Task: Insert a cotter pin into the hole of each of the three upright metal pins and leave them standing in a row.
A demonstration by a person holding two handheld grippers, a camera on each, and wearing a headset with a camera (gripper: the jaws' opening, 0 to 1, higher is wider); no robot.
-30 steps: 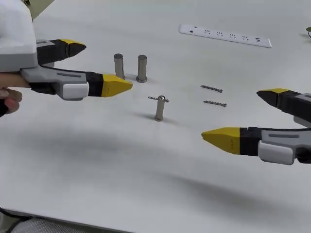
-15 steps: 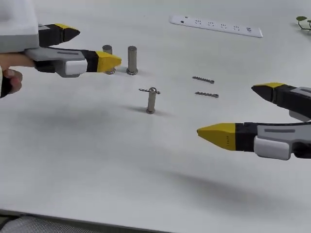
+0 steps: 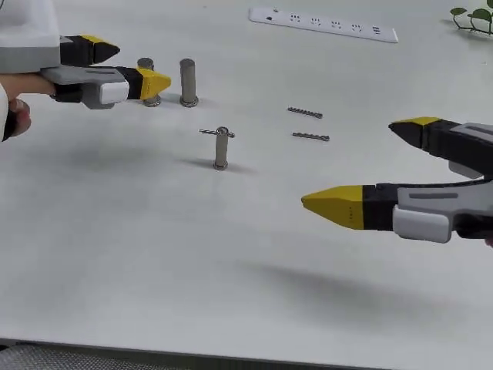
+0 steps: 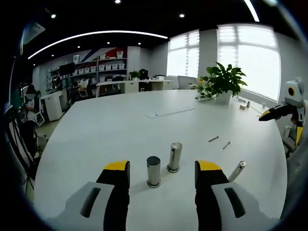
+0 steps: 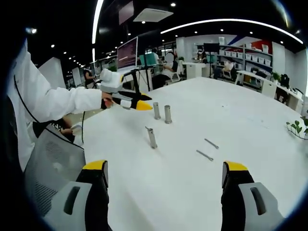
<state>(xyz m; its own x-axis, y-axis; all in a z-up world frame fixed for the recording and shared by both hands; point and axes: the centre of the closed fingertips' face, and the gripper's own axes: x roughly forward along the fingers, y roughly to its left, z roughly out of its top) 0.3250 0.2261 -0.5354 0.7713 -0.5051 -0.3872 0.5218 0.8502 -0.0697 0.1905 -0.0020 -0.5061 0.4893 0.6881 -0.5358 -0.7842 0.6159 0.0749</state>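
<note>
Three upright metal pins stand on the white table. Nearest me is the pin with a cotter pin through its top [image 3: 221, 148] [image 5: 151, 137] [image 4: 237, 171]. Two bare pins stand further back: the left one [image 3: 145, 74] [image 4: 153, 171] [image 5: 156, 110] and the right one [image 3: 187, 82] [image 4: 174, 157] [image 5: 168, 114]. Two loose cotter pins [image 3: 305, 112] [image 3: 311, 136] [image 5: 211, 143] [image 5: 205, 155] [image 4: 213, 139] lie flat to the right. My left gripper [image 3: 132, 66] [image 4: 161, 174] is open, its jaws on either side of the left bare pin without touching. My right gripper [image 3: 362, 169] [image 5: 163, 175] hangs open and empty at the near right.
A white power strip [image 3: 323, 24] [image 4: 171, 112] lies at the far side of the table. A potted plant [image 4: 221, 84] [image 3: 472, 17] stands at the far right corner. A person's white sleeve [image 5: 53, 98] holds the left gripper. Office desks and shelves fill the background.
My left gripper has moved away from me toward the two bare pins and now straddles the left one. The right gripper stays open in place. The head camera has shifted.
</note>
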